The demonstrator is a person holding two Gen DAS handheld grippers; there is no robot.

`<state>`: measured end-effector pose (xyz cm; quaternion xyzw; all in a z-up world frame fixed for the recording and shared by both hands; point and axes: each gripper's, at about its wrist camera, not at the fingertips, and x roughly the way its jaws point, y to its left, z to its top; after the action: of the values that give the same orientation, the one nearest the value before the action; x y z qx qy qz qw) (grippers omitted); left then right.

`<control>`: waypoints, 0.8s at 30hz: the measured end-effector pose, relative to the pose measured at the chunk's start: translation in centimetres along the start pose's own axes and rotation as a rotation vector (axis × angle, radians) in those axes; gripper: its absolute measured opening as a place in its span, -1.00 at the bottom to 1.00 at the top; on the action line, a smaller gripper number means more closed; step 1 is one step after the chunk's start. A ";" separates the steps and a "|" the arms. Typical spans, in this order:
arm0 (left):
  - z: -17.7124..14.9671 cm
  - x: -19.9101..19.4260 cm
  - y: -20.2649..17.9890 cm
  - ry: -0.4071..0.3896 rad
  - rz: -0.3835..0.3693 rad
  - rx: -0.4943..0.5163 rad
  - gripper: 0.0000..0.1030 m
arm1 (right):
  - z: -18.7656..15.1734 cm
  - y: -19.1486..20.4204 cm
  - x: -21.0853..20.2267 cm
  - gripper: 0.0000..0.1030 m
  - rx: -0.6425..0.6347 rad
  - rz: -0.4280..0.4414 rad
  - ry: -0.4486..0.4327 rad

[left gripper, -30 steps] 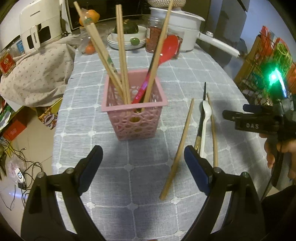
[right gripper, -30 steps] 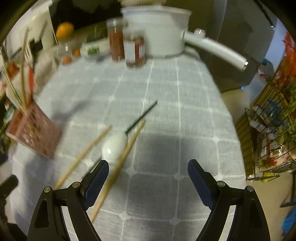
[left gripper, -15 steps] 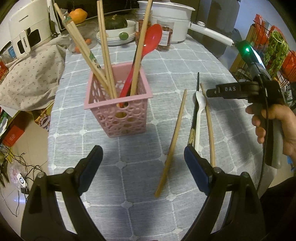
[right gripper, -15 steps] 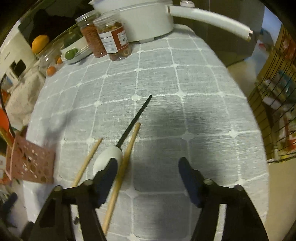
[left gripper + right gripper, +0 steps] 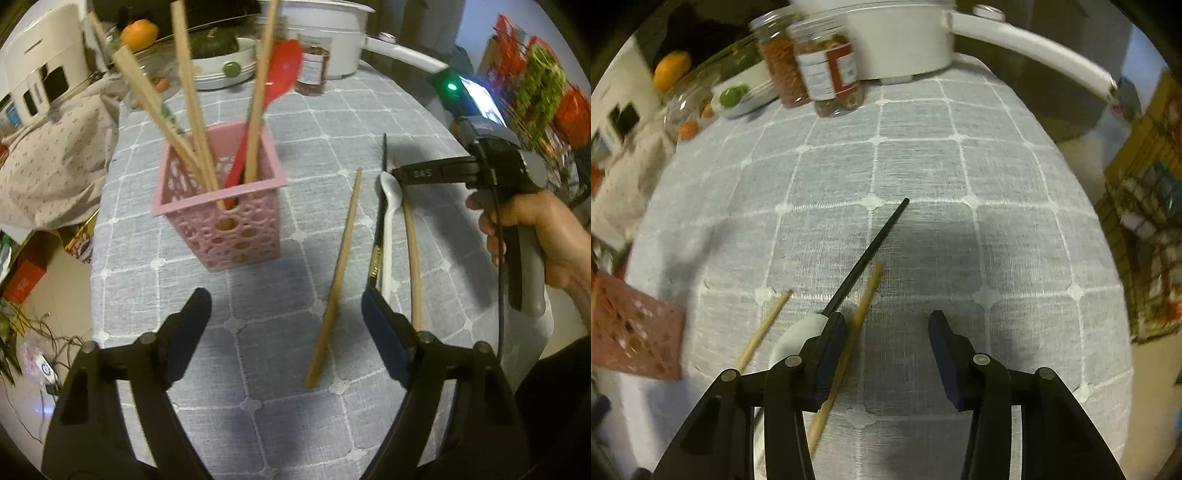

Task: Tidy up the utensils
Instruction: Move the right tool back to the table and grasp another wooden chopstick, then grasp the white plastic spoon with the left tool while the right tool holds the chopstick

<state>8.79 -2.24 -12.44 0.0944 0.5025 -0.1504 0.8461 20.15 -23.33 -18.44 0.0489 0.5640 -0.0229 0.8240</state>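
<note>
A pink lattice basket (image 5: 221,221) stands on the checked cloth and holds several wooden chopsticks and a red spoon (image 5: 280,74). To its right lie a wooden chopstick (image 5: 336,280), a black chopstick (image 5: 380,206), a white spoon (image 5: 389,221) and a second wooden chopstick (image 5: 412,258). My left gripper (image 5: 286,314) hovers open, its jaws closing a little, above the near end of the first chopstick. My right gripper (image 5: 886,339) is low over the second wooden chopstick (image 5: 857,325), which lies just inside its left finger. Its jaws are closing and the pads press on nothing. The white spoon (image 5: 798,336) lies left of that finger.
Two jars (image 5: 827,77), a white pot with a long handle (image 5: 1027,40), a plate with fruit (image 5: 221,70) and a patterned cloth bundle (image 5: 55,158) crowd the far and left table. A wire rack (image 5: 1145,240) stands past the right edge. A hand (image 5: 535,236) holds the right gripper.
The right gripper came down and forward over the spoon and chopsticks, and its jaws narrowed a lot. The left gripper's jaws narrowed slightly and it rolled a little.
</note>
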 end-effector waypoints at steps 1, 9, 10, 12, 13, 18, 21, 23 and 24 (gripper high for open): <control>0.0 0.1 -0.3 0.002 0.001 0.013 0.53 | -0.1 0.2 0.0 -0.19 -0.020 -0.015 -0.001; 1.0 1.5 -3.5 0.061 -0.044 0.091 0.26 | -0.6 -3.0 -0.5 -0.85 0.004 0.080 0.060; 1.2 1.7 -4.1 0.063 -0.048 0.103 0.24 | -0.8 -3.4 -0.6 -0.88 0.020 0.093 0.067; 1.7 1.9 -5.1 0.065 -0.056 0.129 0.20 | -1.0 -4.5 -0.8 -0.89 0.049 0.109 0.083; 2.0 2.1 -5.5 0.066 -0.059 0.140 0.16 | -1.1 -4.9 -0.9 -0.89 0.055 0.112 0.088; 3.9 3.7 -7.9 0.096 -0.068 0.194 -0.01 | -1.5 -7.7 -2.3 -0.89 0.109 0.138 0.088; 5.5 5.2 -9.0 0.133 -0.083 0.190 -0.02 | -2.4 -9.1 -4.1 -0.89 0.131 0.167 0.076; 6.6 6.2 -9.8 0.154 -0.085 0.190 -0.02 | -2.6 -9.7 -4.8 -0.89 0.137 0.181 0.071; 7.3 6.8 -10.2 0.168 -0.085 0.192 -0.02 | -2.6 -9.9 -5.1 -0.89 0.137 0.184 0.067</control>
<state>14.30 -15.17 -15.00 0.1660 0.5584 -0.2251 0.7810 14.94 -32.95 -15.19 0.1575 0.5813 0.0159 0.7981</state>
